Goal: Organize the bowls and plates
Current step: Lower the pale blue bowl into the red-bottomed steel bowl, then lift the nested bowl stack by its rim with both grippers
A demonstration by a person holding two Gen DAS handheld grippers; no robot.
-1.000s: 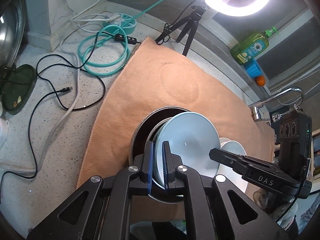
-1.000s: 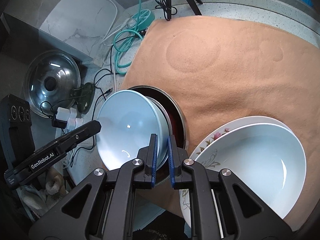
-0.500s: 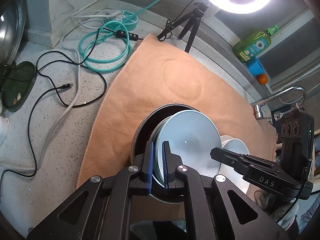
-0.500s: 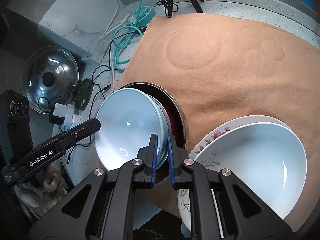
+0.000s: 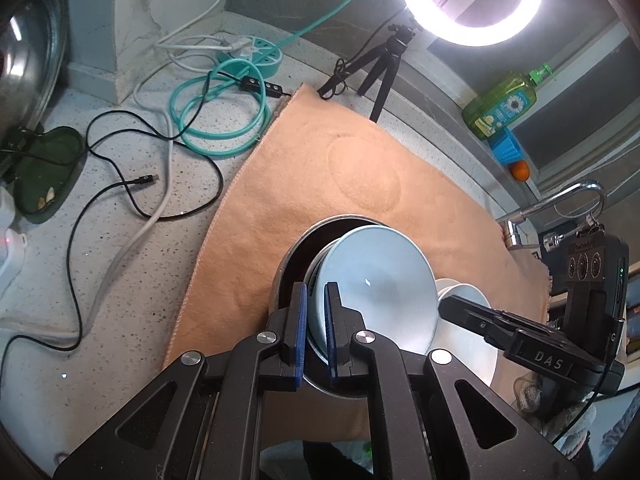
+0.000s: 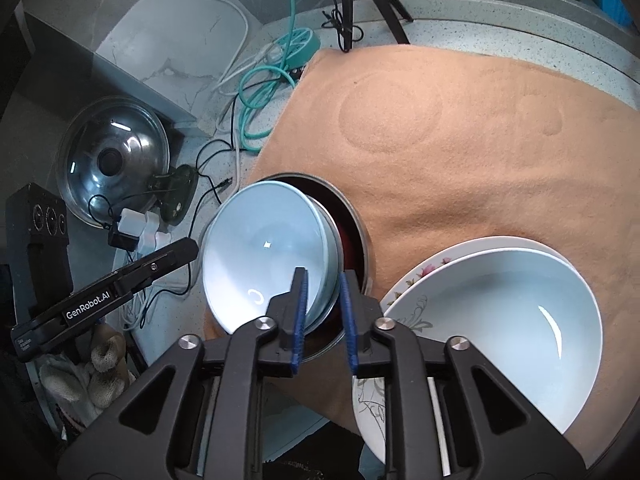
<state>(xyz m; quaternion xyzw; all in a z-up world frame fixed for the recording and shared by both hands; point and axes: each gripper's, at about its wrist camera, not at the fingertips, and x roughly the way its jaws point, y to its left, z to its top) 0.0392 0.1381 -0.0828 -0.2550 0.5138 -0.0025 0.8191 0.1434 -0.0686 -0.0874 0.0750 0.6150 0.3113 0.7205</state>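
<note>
A pale blue bowl (image 5: pixel 384 280) sits nested and tilted in a steel bowl (image 5: pixel 288 264) with a dark inside, on the orange cloth (image 5: pixel 320 184). My left gripper (image 5: pixel 316 328) is shut on the blue bowl's near rim. In the right wrist view the blue bowl (image 6: pixel 264 256) leans out of the steel bowl (image 6: pixel 356 232). My right gripper (image 6: pixel 322 308) has its jaws parted around the bowls' rims, no longer pinching. A white bowl (image 6: pixel 496 320) rests on a floral plate (image 6: pixel 416 280) to the right.
Teal and black cables (image 5: pixel 216 112) and a power strip lie on the speckled counter at left. A pot lid (image 6: pixel 112 160), ring light tripod (image 5: pixel 384 68), soap bottle (image 5: pixel 504 104) and faucet (image 5: pixel 560 200) stand around the cloth.
My right gripper's jaws have opened from a tight pinch on the blue bowl's rim. The left gripper still grips the bowl, and the view has shifted slightly.
</note>
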